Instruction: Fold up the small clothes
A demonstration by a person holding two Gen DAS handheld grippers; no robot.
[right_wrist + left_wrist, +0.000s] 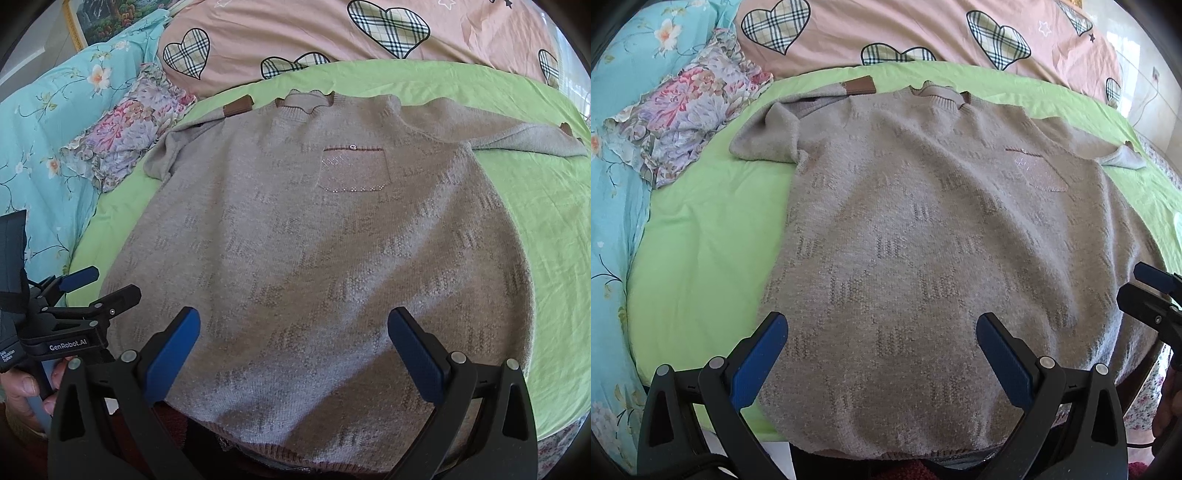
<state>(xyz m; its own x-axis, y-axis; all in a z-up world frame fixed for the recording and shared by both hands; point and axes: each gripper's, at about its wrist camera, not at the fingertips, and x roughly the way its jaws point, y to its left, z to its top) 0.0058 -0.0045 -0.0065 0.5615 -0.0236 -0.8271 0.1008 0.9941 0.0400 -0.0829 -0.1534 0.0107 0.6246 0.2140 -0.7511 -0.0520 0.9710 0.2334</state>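
A beige knitted sweater (923, 229) (314, 258) lies flat, front up, on a green sheet (701, 236) (546, 229), collar away from me and hem at the near edge. It has a small chest pocket (354, 170). Its left sleeve (768, 136) is bunched, with a brown cuff (858, 85) near the collar. The right sleeve (528, 142) stretches out sideways. My left gripper (882, 354) hovers open above the lower left of the sweater, nothing between its fingers. My right gripper (293, 350) hovers open above the lower middle, also holding nothing.
A pink quilt with plaid hearts (923, 33) lies beyond the sweater. A floral pillow (690, 114) and a turquoise flowered cover (617, 184) sit to the left. The right gripper shows at the left view's right edge (1156, 295); a hand (26, 391) holds the left gripper (74, 295).
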